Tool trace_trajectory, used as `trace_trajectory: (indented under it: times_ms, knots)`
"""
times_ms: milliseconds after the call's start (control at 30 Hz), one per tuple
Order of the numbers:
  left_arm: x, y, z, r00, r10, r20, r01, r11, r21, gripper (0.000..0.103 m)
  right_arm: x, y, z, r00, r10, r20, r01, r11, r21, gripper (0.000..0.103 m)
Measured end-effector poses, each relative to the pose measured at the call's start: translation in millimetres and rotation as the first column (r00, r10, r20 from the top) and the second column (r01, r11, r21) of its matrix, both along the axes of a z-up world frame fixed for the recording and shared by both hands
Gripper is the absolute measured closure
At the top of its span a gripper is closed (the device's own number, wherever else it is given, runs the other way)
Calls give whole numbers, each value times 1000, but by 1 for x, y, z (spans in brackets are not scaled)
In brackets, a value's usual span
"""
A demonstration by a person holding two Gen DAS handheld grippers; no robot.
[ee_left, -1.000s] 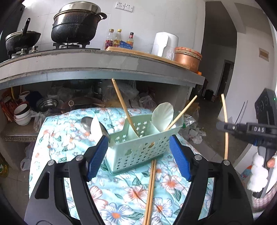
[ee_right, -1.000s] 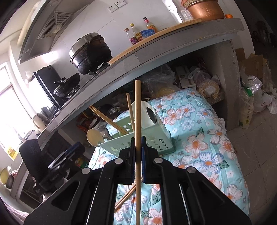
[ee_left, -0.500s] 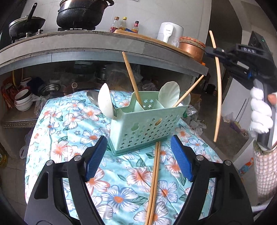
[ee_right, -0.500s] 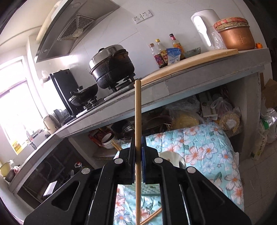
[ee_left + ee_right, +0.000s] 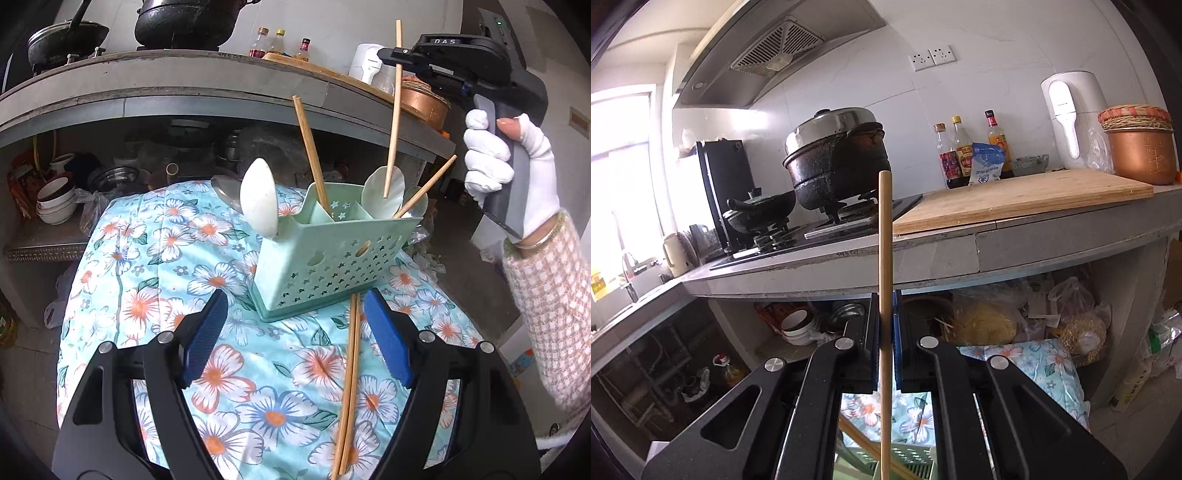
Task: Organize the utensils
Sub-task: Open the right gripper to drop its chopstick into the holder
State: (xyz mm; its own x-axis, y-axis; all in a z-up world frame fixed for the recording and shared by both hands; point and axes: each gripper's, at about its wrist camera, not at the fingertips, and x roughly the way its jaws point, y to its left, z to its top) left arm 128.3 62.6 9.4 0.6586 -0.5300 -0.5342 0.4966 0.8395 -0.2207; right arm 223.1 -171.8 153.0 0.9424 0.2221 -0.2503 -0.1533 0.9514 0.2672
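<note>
A mint green utensil basket (image 5: 325,258) stands on the floral cloth (image 5: 177,258), holding white spoons (image 5: 258,201) and two leaning chopsticks (image 5: 312,155). Two more chopsticks (image 5: 349,376) lie on the cloth in front of it. My left gripper (image 5: 295,332) is open just before the basket, nothing between its blue pads. My right gripper (image 5: 397,61) is shut on one chopstick (image 5: 392,110), held nearly upright above the basket's right compartment, its lower tip in front of a spoon. In the right wrist view that gripper (image 5: 885,332) clamps the chopstick (image 5: 885,240) upright.
A grey counter (image 5: 184,85) behind carries black pots (image 5: 184,22), sauce bottles (image 5: 280,42), a cutting board (image 5: 1015,199), a white kettle (image 5: 1071,122) and a copper pot (image 5: 1137,151). Bowls (image 5: 55,203) and bags fill the shelf below. A white-gloved hand (image 5: 509,177) holds the right gripper.
The right gripper rose and swung leftward with its chopstick, from beside the table to above the basket. The left gripper dipped slightly closer to the cloth.
</note>
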Motion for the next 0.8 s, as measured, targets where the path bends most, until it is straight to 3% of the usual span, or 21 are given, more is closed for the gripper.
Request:
trace_trajectory:
  times_ms: [367, 500, 800]
  knots:
    - [8, 12, -6, 999, 27, -24, -27, 1000, -5, 30, 34, 25, -36, 990, -70, -119, 50, 985, -163, 95]
    - [9, 12, -6, 999, 24, -24, -24, 1000, -6, 30, 30, 21, -32, 991, -74, -114, 57, 987, -149, 76]
    - [6, 6, -5, 1000, 15, -21, -15, 1000, 0, 30, -7, 3, -12, 996, -45, -74, 39, 996, -79, 69]
